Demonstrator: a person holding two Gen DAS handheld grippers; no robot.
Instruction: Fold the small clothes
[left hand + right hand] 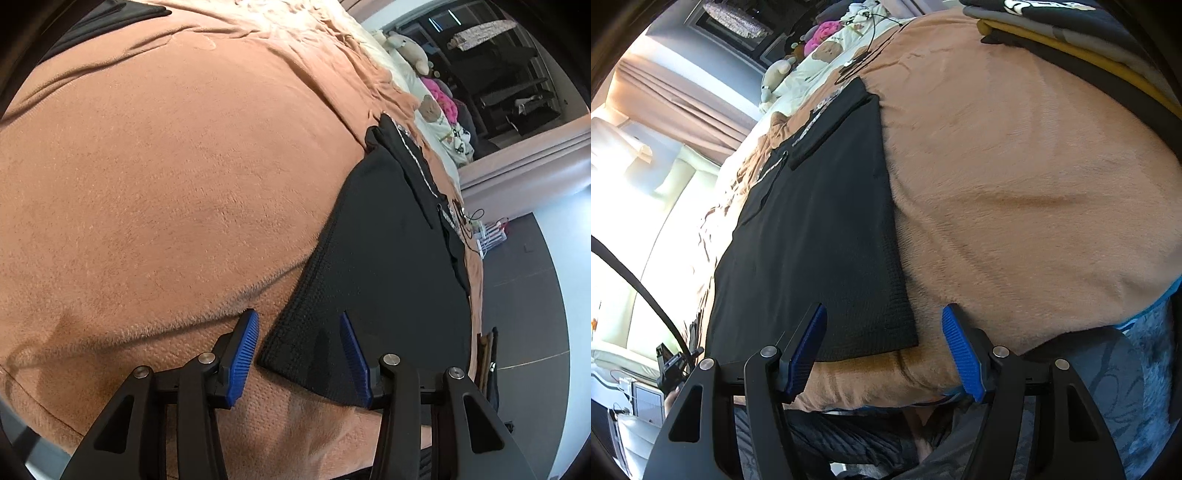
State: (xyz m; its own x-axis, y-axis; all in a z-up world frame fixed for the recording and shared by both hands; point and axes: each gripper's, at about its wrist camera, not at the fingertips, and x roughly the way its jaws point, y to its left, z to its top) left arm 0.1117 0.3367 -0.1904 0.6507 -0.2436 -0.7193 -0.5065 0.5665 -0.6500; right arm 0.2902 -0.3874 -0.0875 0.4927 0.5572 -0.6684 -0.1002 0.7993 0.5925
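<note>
Your black garment (384, 258) runs lengthwise away up the frame; each open, empty hand-held gripper, left (299, 354) and right (884, 350), straddles a near corner.

A bedroom in a home, by every sign. A wide bed (155, 177) fills both views, covered in a plush peach blanket (1015, 184), and at its far end sit stuffed toys (408, 48) on cream bedding printed with bears (827, 50). Long pinkish curtains (683, 96) hang beside a bright window, and a dark open wardrobe (517, 81) with shelves stands across the room. Folded clothes (1071, 33) are stacked on the bed's far corner.
</note>
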